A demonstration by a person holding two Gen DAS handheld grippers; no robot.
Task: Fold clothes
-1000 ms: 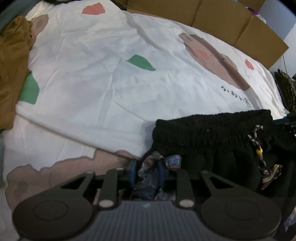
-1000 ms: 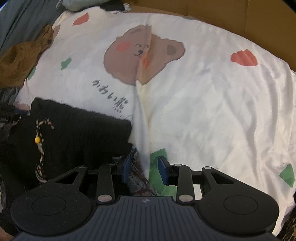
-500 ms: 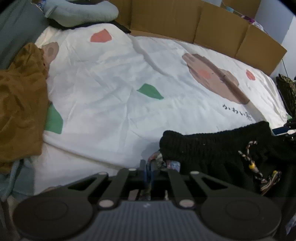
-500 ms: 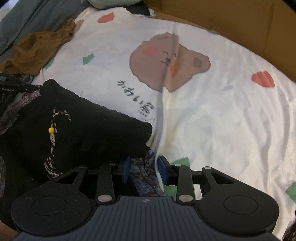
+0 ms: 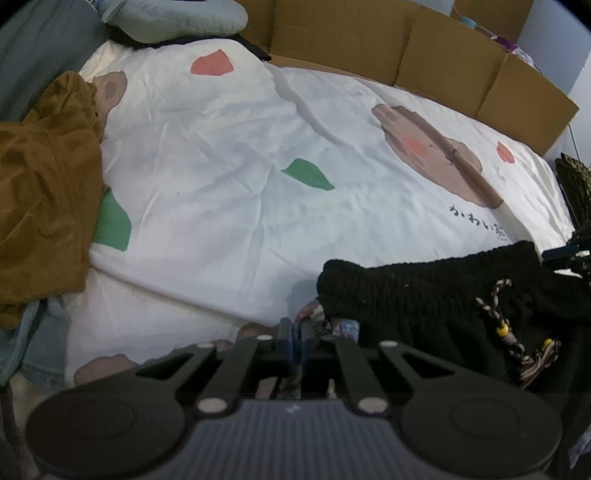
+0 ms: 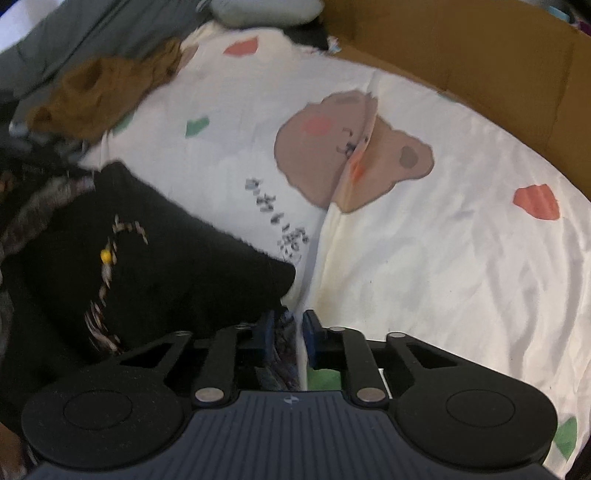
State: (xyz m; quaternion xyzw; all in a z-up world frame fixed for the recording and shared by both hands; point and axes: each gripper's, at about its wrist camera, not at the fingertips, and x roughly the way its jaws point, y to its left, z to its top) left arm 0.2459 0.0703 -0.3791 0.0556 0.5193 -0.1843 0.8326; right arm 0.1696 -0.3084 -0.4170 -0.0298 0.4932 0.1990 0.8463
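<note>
The black knit garment (image 5: pixel 461 295) lies crumpled on the near edge of the bed, at about 4 o'clock in the left wrist view and 9 o'clock in the right; its ribbed waistband faces the open bedding, and a braided drawstring (image 5: pixel 506 328) with a yellow bead trails across it; a patterned, multicoloured cloth (image 5: pixel 332 325) peeks out from beneath its edge, though whether it is lining or a separate piece I cannot tell. The left claw (image 5: pixel 295 332) has its blue pads pressed together at the corner of the garment, pinching that patterned cloth where it meets the black knit; the right claw (image 6: pixel 288 328) is closing, its pads not yet met, with the same patterned cloth between them at the garment's other corner.

Outward, the bed is covered by a white duvet (image 5: pixel 240 184), creased, printed with a brown bear's face (image 6: pixel 351 155), dark lettering, and red and green leaf shapes; a long fold runs through the bear. A rumpled mustard-brown garment (image 5: pixel 40 177) is heaped at 9 o'clock in the left view, overlapping the duvet's edge; a pale grey-green pillow (image 5: pixel 166 18) sits at 11 o'clock, at the head of the bed; flattened cardboard panels (image 5: pixel 406 48) stand along the far side from 12 to 2 o'clock, with a pale wall behind them.
</note>
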